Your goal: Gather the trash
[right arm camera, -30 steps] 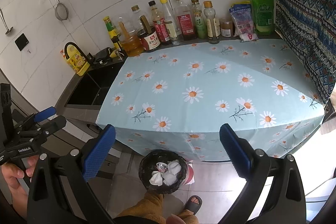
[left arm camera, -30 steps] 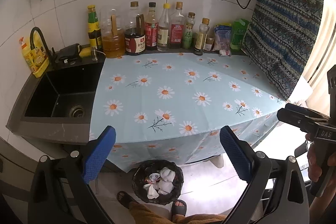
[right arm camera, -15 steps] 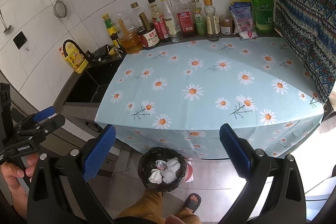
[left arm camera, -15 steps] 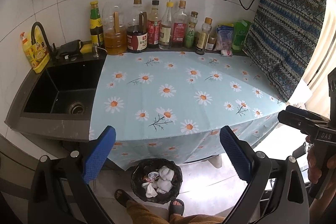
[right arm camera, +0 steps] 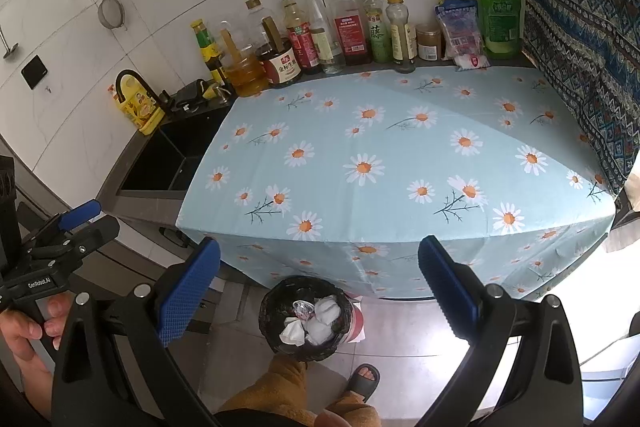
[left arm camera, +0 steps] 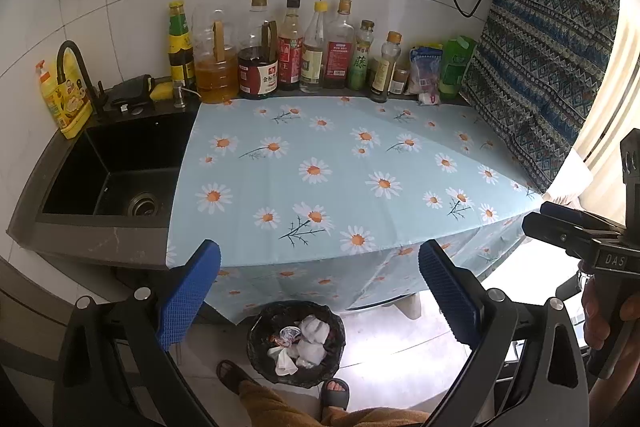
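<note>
Hovering above the near edge of the counter (left arm camera: 120, 259), the left hand-held gripper (left arm camera: 320, 295) has its blue-padded jaws spread wide with nothing between them, and the right hand-held gripper (right arm camera: 320, 295) is held the same way, wide open and empty, level with it. Each is gripped by a hand at its handle: the left hand (right arm camera: 28, 339) shows at the near left of the right wrist view, the right hand (left arm camera: 608, 315) at the near right of the left wrist view. A blue daisy-print cloth (left arm camera: 340, 179) covers the counter and drapes over its near edge. Along the far wall stands a row of bottles (left arm camera: 304, 55), with packets (left arm camera: 440, 71) to their right and a black sink (left arm camera: 116, 167) to the left. On the floor below the cloth's hanging edge, near the person's sandalled feet (left arm camera: 336, 391), sits a black trash bin (left arm camera: 296, 343). Inside it lie crumpled white tissues (left arm camera: 312, 339) and a small foil-like scrap, heaped close together.
</note>
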A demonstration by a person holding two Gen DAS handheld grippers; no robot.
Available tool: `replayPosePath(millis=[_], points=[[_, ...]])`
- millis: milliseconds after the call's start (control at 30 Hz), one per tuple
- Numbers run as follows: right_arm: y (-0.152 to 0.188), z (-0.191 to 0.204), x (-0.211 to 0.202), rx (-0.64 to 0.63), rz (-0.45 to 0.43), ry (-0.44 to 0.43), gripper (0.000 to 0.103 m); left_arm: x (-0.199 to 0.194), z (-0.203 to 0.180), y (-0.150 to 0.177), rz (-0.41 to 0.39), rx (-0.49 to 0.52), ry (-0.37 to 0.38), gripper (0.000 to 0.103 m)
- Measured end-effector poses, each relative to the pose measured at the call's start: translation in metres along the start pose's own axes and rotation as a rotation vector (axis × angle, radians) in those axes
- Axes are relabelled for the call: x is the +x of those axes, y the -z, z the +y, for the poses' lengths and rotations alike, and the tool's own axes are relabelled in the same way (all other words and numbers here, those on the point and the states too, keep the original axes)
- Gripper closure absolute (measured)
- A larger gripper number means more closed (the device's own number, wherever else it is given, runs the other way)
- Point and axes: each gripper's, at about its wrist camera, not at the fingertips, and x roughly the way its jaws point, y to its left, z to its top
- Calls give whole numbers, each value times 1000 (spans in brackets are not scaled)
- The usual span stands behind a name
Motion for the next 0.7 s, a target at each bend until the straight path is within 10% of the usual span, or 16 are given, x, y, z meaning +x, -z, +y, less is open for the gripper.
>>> replayPosePath(millis=[700], points=[[0, 3, 2, -14, 15, 9, 5, -1, 5, 6, 14, 1, -6, 7]])
